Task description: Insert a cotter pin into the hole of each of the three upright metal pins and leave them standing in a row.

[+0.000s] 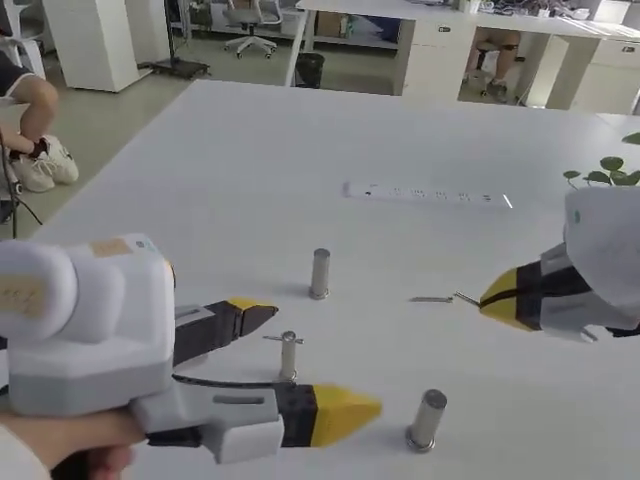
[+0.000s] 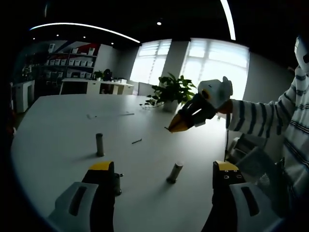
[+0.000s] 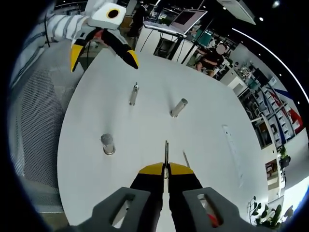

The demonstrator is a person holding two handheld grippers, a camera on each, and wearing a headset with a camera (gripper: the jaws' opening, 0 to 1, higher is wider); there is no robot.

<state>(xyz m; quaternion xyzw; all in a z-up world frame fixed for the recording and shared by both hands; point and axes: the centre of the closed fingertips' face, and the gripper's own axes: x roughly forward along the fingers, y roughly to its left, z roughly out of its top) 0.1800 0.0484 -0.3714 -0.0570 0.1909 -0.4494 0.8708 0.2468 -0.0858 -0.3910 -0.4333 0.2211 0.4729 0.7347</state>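
A white bench (image 1: 250,170) seen from above, with three short metal pins standing upright on it. The far pin (image 1: 320,273) stands towards the middle of the bench. The middle pin (image 1: 288,358) is nearer and slightly left of it. The near pin (image 1: 427,420) is off to the right, closest to the viewer. The three stand well apart, in a loose triangle rather than a straight line.

A fitted cotter pin (image 1: 283,338) passes through the top of the middle pin and sticks out on both sides. A loose cotter pin (image 1: 432,298) lies flat on the bench to the right of the far pin.

At the near left, the left claw (image 1: 320,360) is released, its two yellow-tipped jaws spread wide. The middle pin stands between them, close beside one jaw; whether they touch cannot be told.

At the right, the right claw (image 1: 487,297) is clenched on a held cotter pin (image 1: 466,297). This thin wire pokes out of the closed yellow tips towards the left, and its end is just beside the loose cotter pin.

Further back, a long white power strip (image 1: 425,194) lies flat on the bench, and the green leaves of a plant (image 1: 608,170) show at the far right edge.
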